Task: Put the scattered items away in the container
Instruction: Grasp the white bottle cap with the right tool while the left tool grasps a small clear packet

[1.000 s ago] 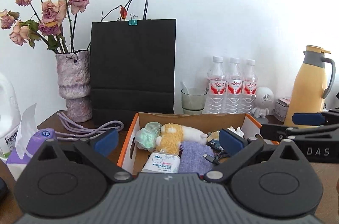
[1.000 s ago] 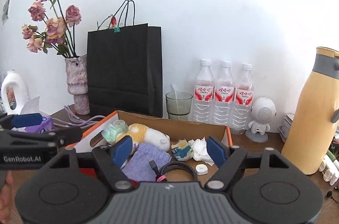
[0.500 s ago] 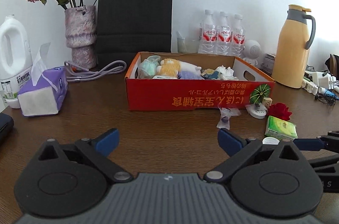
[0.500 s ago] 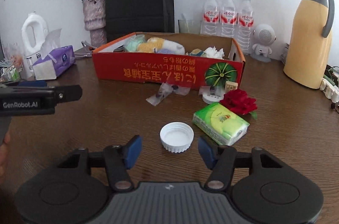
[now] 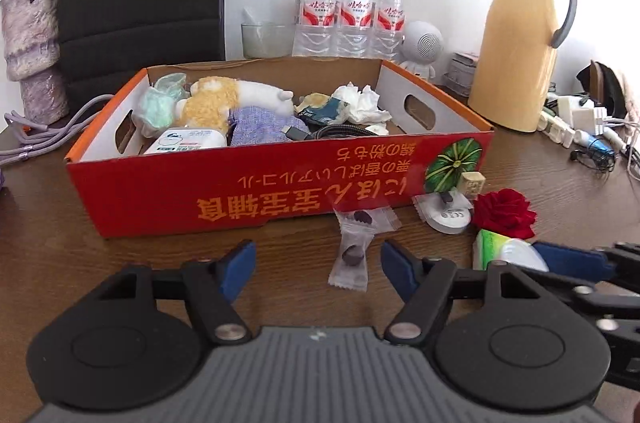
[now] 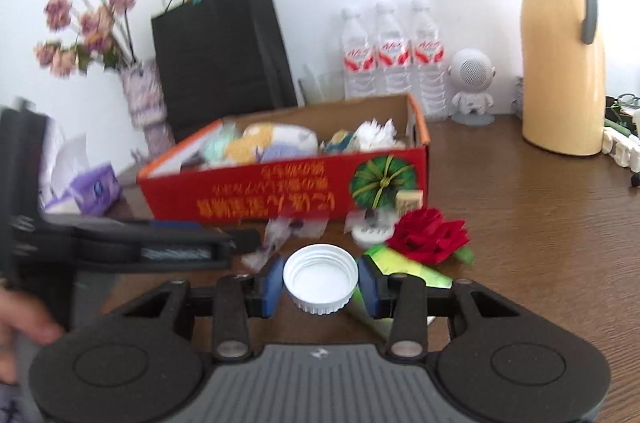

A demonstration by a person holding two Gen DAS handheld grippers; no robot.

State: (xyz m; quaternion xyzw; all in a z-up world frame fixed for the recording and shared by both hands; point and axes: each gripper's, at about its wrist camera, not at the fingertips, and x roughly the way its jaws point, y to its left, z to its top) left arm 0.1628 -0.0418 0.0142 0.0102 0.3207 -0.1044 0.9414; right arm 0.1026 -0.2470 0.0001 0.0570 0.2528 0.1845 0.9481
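Right gripper (image 6: 320, 282): blue-padded fingers (image 6: 271, 283) clamped on both sides of the white ribbed plastic bottle cap (image 6: 320, 279), open side up, held in front of the camera. View is motion-blurred, so I can't tell if the cap is off the table.

Left gripper (image 5: 316, 273): jaws spread wide, nothing between them. It sits low over the dark brown wooden table (image 5: 48, 243). A clear plastic candy wrapper with a dark sweet inside (image 5: 352, 255) lies on the table just beyond the gap, at 12 o'clock, slightly toward the right finger.

Container: red-and-orange cardboard box with upside-down print (image 5: 280, 183), at 12 o'clock from both grippers. Already inside: yellow-and-white plush toy (image 5: 224, 99), purple cloth (image 5: 260, 127), crumpled white tissue (image 5: 360, 99), black cable (image 5: 340, 132).

Still loose on the table, 1–2 o'clock from the left gripper, all near the box's front right corner:
- second clear candy wrapper (image 5: 366, 219), touching the box front
- flat white round disc (image 5: 446, 219)
- small beige cube (image 5: 472, 182), right against the box
- red fabric rose (image 5: 504, 213)
- green tissue packet (image 5: 496, 251), just beside the rose, partly hidden by the right gripper in the left view
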